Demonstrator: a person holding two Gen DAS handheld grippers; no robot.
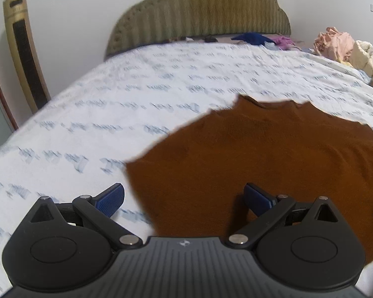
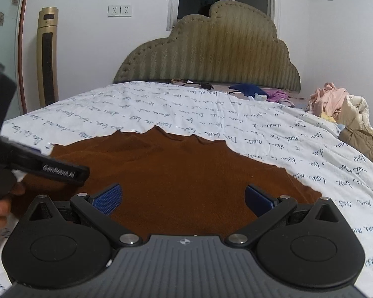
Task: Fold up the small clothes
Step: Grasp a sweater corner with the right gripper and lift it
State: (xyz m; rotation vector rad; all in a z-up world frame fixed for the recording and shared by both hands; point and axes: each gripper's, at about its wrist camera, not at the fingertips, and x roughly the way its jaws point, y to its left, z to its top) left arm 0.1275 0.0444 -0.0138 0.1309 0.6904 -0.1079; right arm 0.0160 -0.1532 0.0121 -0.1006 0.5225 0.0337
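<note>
We have a brown knit top (image 2: pixel 176 173) lying flat on the bed (image 2: pixel 211 114), so it is ready to fold. Our left hand-held gripper (image 1: pixel 184 198) is spread wide at the top's 9 o'clock edge. Our right hand-held gripper (image 2: pixel 184 198) is spread wide over its 6 o'clock part. The sheet toward 12 o'clock looks bare, with clothes piled (image 2: pixel 335 104) at 2 o'clock.

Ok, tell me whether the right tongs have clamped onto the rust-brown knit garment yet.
No: the right tongs stand wide open above the rust-brown knit garment, their blue pads spread apart with nothing pinched between them.
</note>
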